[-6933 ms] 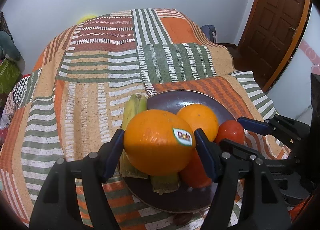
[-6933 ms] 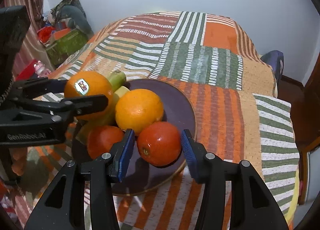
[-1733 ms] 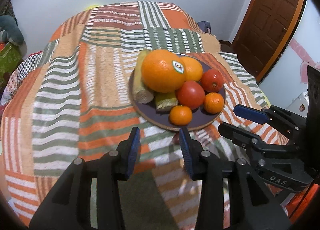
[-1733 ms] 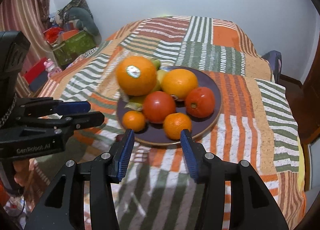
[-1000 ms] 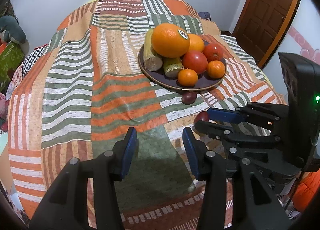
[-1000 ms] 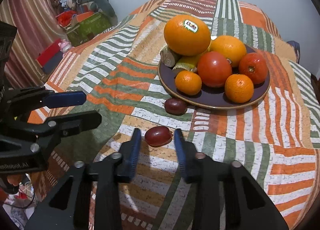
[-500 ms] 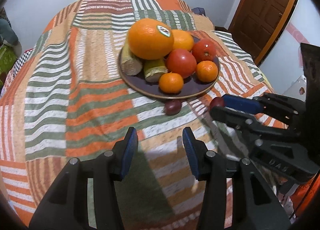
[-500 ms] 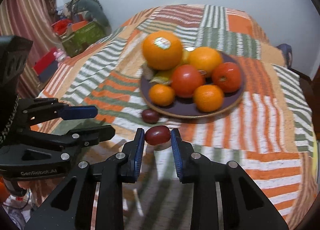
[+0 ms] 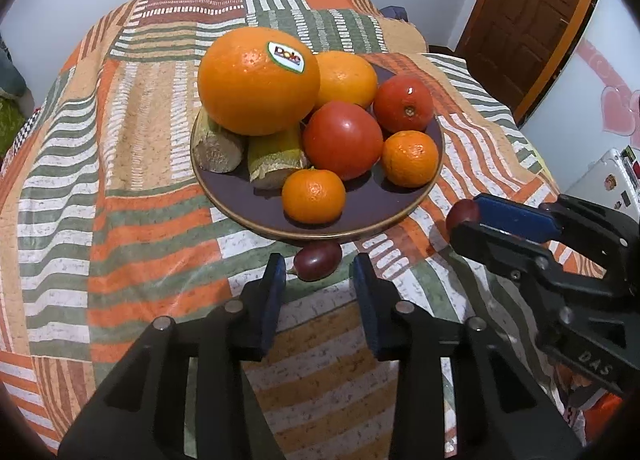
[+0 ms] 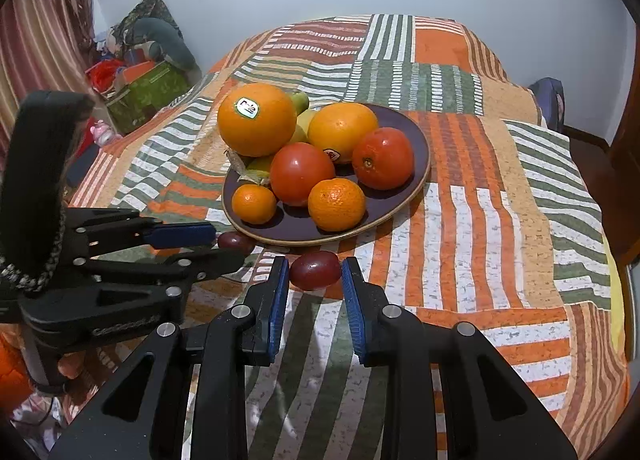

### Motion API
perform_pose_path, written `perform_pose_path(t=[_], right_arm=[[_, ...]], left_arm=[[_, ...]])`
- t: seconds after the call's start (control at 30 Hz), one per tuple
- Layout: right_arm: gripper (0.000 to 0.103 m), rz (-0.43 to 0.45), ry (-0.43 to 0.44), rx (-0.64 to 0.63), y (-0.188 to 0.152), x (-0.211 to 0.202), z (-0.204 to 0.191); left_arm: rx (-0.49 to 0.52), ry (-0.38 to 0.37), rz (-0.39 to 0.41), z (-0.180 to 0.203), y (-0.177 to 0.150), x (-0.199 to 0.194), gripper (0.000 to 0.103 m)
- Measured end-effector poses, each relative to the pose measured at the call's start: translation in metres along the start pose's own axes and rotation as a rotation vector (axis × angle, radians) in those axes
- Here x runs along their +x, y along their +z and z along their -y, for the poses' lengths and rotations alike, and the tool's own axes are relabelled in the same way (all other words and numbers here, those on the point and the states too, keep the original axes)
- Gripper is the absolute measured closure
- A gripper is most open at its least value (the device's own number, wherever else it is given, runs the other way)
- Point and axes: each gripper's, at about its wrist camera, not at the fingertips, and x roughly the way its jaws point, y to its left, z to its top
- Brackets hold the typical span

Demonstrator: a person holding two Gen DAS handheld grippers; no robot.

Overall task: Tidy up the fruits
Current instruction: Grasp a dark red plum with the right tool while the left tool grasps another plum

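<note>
P1: Both grippers sit closer to the plate (image 9: 248, 196) than a second ago. Left view had the plate far off, now it fills the middle. What's biggest?

P2: Striped cloth (image 9: 120, 180), covers everything. Plate sits on it, piled up: big orange (image 9: 256, 84) on top at the left, tomato (image 9: 342, 144) in the middle, two mandarins at the near rim.

P1: Right gripper (image 10: 314, 264)?

P2: Clenched on the held grape (image 10: 315, 270), pads pressing both sides, just short of the near rim. Left view also shows that grape at its tip.

P1: Left gripper (image 9: 319, 262)?

P2: Its jaws have just been closing. Loose grape (image 9: 317, 259) is between the tips, on the cloth, touching or nearly touching the plate edge. Slim gaps show either side, so not gripped.

P1: Grippers relative to each other?

P2: Side by side, near, not touching.
</note>
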Motion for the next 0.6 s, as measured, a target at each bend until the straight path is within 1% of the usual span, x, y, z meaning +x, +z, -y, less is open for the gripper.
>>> perform_pose_path(t=[0.2, 0.27, 0.37, 0.6], right_arm=[[0.078, 0.000, 0.009, -0.005, 0.0007, 0.0015, -0.0018], [0.078, -0.001, 0.008, -0.007, 0.0014, 0.0020, -0.0024], [0.078, -0.003, 0.008, -0.009, 0.0016, 0.0024, -0.0028], [0.078, -0.004, 0.003, -0.007, 0.0043, 0.0038, -0.0038]], left_arm=[[-0.008, 0.004, 0.006, 0.0007, 0.0002, 0.0046, 0.069], [-0.018, 0.007, 0.009, -0.0010, 0.0006, 0.0059, 0.073], [-0.034, -0.012, 0.008, -0.0046, 0.0003, 0.0062, 0.073], [-0.036, -0.024, 0.016, -0.0055, -0.0041, -0.0027, 0.074]])
